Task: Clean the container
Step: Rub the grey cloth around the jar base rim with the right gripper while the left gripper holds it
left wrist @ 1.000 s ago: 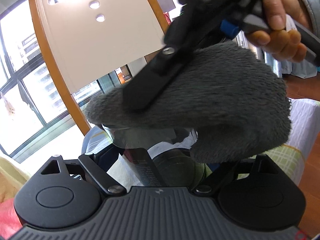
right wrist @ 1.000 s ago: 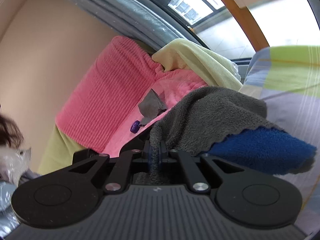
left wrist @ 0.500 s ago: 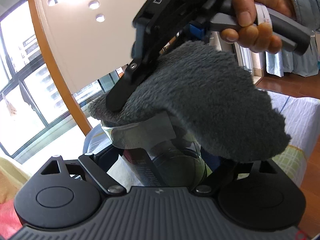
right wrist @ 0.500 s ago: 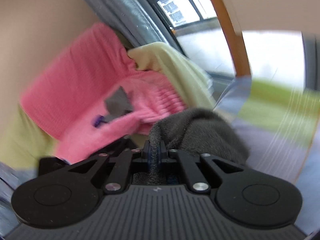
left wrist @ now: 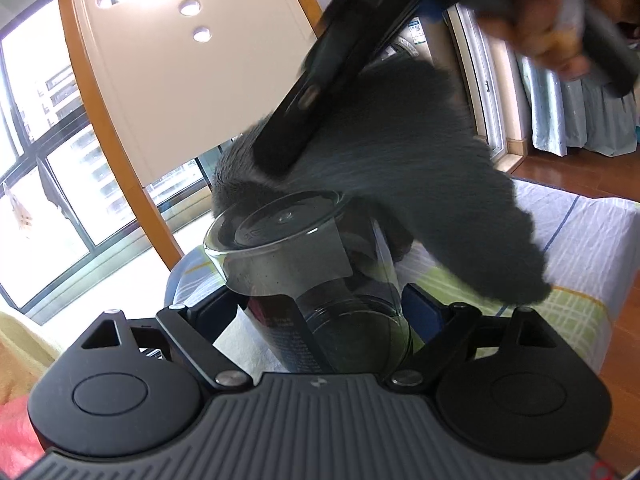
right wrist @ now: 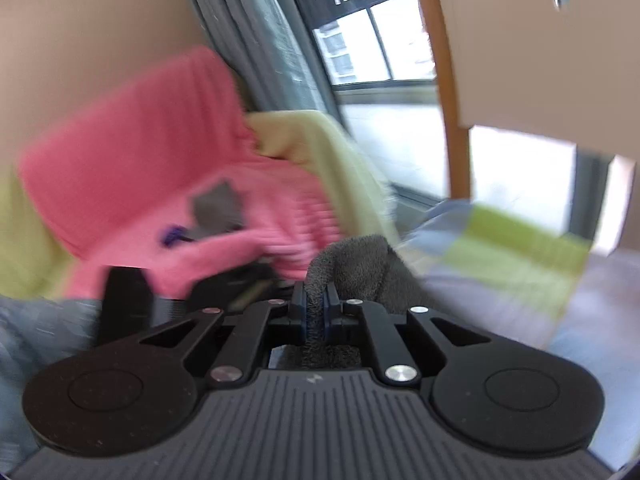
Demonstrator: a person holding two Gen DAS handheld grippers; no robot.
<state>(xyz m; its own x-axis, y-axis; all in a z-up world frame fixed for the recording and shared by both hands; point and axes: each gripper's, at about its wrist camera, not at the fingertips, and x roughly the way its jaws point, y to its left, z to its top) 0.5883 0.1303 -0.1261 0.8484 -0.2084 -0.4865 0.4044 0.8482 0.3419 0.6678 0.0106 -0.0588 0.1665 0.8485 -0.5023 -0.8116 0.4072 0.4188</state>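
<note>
My left gripper [left wrist: 320, 304] is shut on a clear glass container [left wrist: 304, 264] with a dark printed label, its blue pads pressed on the two sides. The container's flat round end faces up and away from me. Above it hangs a fluffy grey cloth [left wrist: 420, 168], which brushes the far rim. The cloth is pinched in my right gripper [left wrist: 296, 120], held by a person's hand [left wrist: 540, 20]. In the right wrist view the cloth [right wrist: 360, 268] sits between the pads of the right gripper [right wrist: 316, 308], whose jaws are opening.
A cream chair back with an orange wooden frame [left wrist: 180, 72] stands behind the container, before a large window [left wrist: 52, 168]. A checked sheet [left wrist: 580, 240] lies below. A pink blanket [right wrist: 140, 168] and a pale yellow cloth [right wrist: 328, 152] are heaped on the left.
The right gripper has risen and rolled, lifting the grey cloth off the container's top. The container's round end, covered before, now shows. The left gripper has kept still.
</note>
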